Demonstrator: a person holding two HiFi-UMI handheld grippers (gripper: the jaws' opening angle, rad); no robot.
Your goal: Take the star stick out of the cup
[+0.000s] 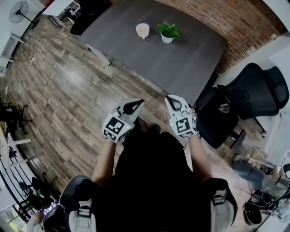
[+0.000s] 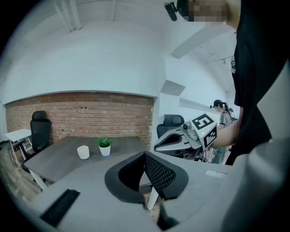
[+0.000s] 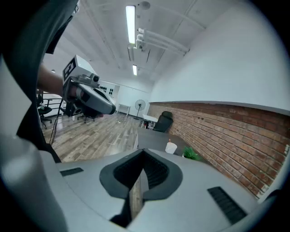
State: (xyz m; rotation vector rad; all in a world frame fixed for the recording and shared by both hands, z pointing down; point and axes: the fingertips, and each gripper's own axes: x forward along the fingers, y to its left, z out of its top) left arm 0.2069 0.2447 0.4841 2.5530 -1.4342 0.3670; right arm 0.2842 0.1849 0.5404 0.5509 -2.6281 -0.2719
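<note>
A white cup (image 1: pixel 142 30) stands on the far part of the dark grey table (image 1: pixel 181 63), beside a small potted plant (image 1: pixel 168 31). A thin orange tip pokes from the cup (image 3: pixel 171 147); I cannot make out a star. The cup (image 2: pixel 83 152) and plant (image 2: pixel 104 147) lie far ahead of both grippers. My left gripper (image 1: pixel 139 102) and right gripper (image 1: pixel 169 98) hover side by side over the wooden floor, short of the table's near edge. Both are shut with nothing between the jaws. In each gripper view the jaws (image 2: pixel 145 154) (image 3: pixel 144 152) meet at the tips.
Black office chairs (image 1: pixel 253 93) stand right of the table, another (image 1: pixel 90 13) at its far left. A brick wall (image 1: pixel 235 22) runs behind. A standing fan (image 1: pixel 20 11) is at the far left. A person (image 2: pixel 222 115) stands in the background.
</note>
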